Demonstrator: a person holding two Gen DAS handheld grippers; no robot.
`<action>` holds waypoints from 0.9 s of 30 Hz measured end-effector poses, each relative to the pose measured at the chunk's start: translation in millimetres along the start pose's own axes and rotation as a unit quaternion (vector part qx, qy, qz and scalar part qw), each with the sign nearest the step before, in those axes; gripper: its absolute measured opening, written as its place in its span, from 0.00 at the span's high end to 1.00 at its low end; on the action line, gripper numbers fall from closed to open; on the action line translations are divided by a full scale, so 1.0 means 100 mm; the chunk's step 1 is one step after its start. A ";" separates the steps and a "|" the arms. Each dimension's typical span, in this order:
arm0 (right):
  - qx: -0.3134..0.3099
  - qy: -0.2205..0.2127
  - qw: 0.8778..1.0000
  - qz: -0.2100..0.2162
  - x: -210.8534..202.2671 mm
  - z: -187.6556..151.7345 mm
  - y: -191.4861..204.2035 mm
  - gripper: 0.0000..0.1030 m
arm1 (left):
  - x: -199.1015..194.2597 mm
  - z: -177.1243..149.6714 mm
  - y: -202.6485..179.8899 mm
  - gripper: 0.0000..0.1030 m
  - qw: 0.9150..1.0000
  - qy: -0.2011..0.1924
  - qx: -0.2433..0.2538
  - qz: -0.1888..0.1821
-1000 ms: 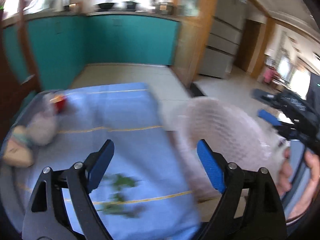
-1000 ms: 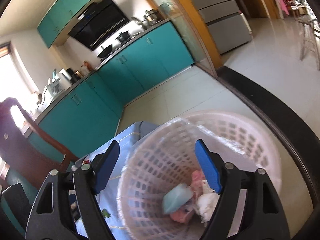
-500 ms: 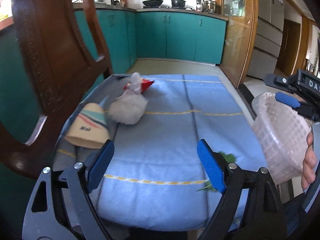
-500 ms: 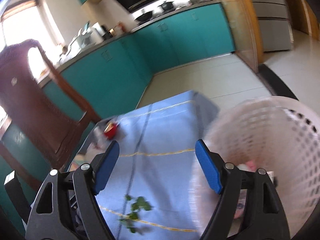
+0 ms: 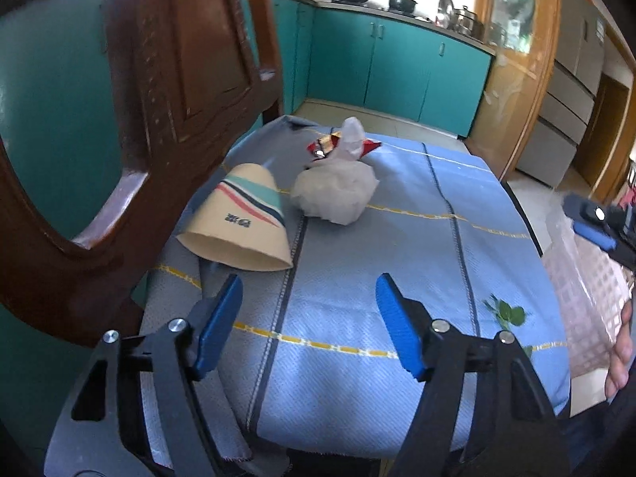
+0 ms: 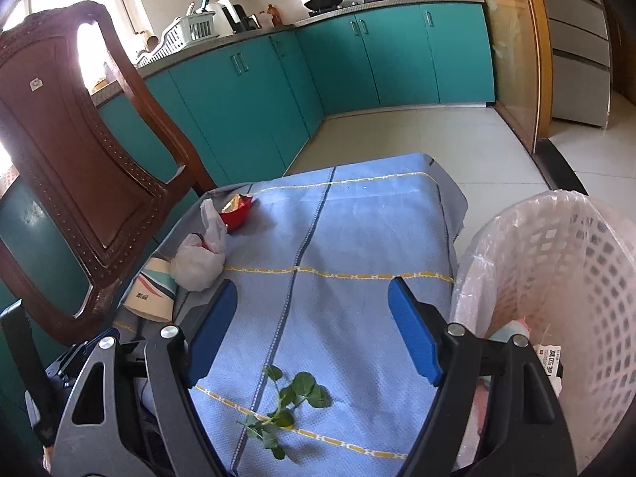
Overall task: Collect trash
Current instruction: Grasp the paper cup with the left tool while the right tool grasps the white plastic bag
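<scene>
On the blue cloth lie a tipped paper cup [image 5: 242,218] [image 6: 153,296], a knotted white plastic bag [image 5: 336,189] [image 6: 200,256], a red wrapper [image 5: 338,144] [image 6: 236,210] and a green leafy sprig [image 6: 288,401] [image 5: 507,312]. My left gripper [image 5: 309,320] is open and empty, above the cloth's near edge, a short way in front of the cup. My right gripper [image 6: 314,330] is open and empty above the sprig. A white lattice trash basket [image 6: 556,278] [image 5: 584,298] with a plastic liner stands at the table's right side and holds some trash.
A dark wooden chair back [image 5: 151,99] [image 6: 75,151] stands close at the table's left. Teal kitchen cabinets [image 6: 357,59] line the far wall across a tiled floor [image 6: 457,135]. A hand [image 5: 620,353] shows by the basket.
Both views have swung left from the basket toward the table and chair. The cup, bag and wrapper now sit closer ahead of my left gripper. Both grippers stay open.
</scene>
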State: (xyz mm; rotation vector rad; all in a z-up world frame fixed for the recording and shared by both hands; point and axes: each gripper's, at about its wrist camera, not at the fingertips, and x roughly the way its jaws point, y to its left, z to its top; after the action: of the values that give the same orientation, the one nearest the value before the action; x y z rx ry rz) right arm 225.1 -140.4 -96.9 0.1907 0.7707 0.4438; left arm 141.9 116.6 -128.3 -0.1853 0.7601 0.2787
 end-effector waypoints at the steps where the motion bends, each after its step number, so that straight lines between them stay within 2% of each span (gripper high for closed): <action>1: 0.003 0.002 1.000 0.000 0.00 0.00 -0.02 0.25 | 0.02 0.01 0.01 0.33 1.000 -0.001 -0.002 0.003; 8: 0.001 0.005 1.000 0.003 0.01 0.01 -0.01 0.25 | 0.36 0.11 0.18 0.49 0.999 0.024 -0.048 -0.002; 11: -0.005 0.009 1.000 0.004 0.04 0.00 0.02 0.25 | 0.48 0.14 0.18 0.55 0.998 0.022 -0.051 0.007; 22: -0.050 0.025 0.998 -0.005 0.24 -0.05 0.24 0.25 | 0.79 0.20 0.26 0.62 0.994 0.034 -0.105 -0.012; 25: -0.065 0.026 0.998 -0.005 0.27 -0.06 0.32 0.25 | 0.86 0.17 0.28 0.75 0.993 0.036 -0.116 -0.007; 26: -0.072 0.025 0.997 -0.006 0.28 -0.07 0.36 0.25 | 0.87 0.18 0.30 0.84 0.992 0.033 -0.119 -0.007; 27: -0.076 0.025 0.997 -0.007 0.29 -0.07 0.37 0.25 | 0.88 0.19 0.31 0.87 0.992 0.032 -0.124 -0.008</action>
State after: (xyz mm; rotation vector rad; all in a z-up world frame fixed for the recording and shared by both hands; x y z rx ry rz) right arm 226.7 -94.1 -108.5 0.0317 0.7827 0.4935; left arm 205.2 167.3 -178.6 -0.4367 0.7856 0.3524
